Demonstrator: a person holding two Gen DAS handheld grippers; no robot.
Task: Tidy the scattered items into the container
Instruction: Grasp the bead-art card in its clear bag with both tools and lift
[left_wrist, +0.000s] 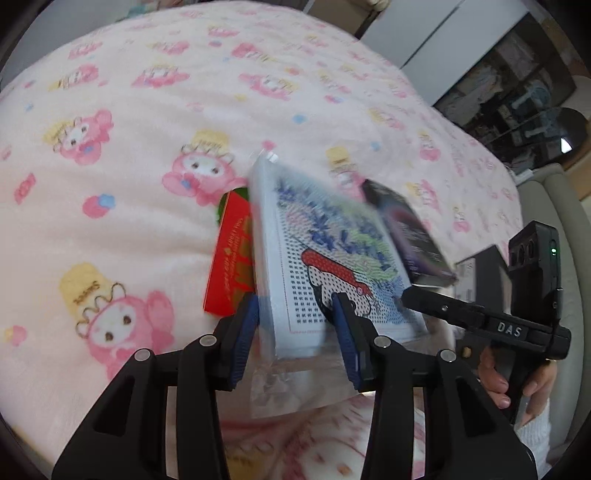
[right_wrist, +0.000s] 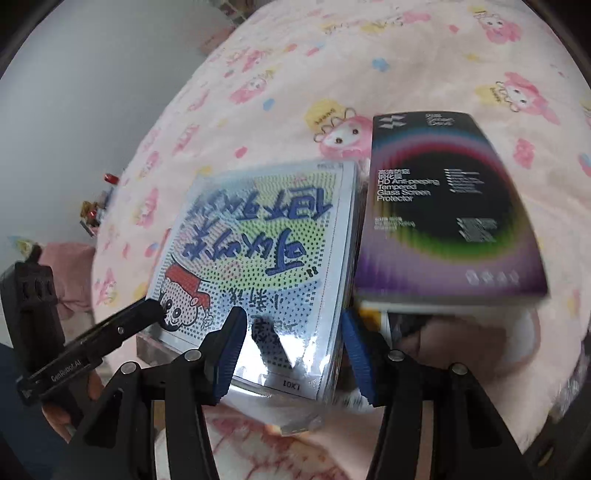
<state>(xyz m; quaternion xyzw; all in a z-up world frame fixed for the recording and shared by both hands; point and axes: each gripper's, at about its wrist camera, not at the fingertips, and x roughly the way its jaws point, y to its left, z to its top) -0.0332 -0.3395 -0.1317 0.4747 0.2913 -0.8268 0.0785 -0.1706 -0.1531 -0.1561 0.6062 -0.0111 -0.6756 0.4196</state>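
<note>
A bed with a soft pink blanket (left_wrist: 147, 110) printed with little cartoon bunnies carries everything here. Near the bed's close edge lie three flat things, side by side. In the middle is a white flat pack in shiny clear wrap (left_wrist: 332, 258), with a dotted picture of a cartoon face in a red cap and big blue letters. On one side of it, partly tucked under, is a red flat box with gold writing (left_wrist: 231, 266). On the other side is a black flat box with rainbow rings (right_wrist: 443, 206) (it says tempered glass screen protector), and it touches the white pack's edge.

The left hand-held gripper (left_wrist: 295, 328) has blue pads and its jaws are apart. The white pack sits between them, tipped up on one side. I cannot tell if the pads touch it.

The right hand-held gripper (right_wrist: 293, 347) is spread wide too, over the near end of the white pack, with the crinkly clear wrap between its blue pads. They do not look pressed on it.

A person's fingers (left_wrist: 495, 384) wrap round the right gripper's black handle, with a white sleeve (left_wrist: 535, 432) behind.

The container is not in sight.
</note>
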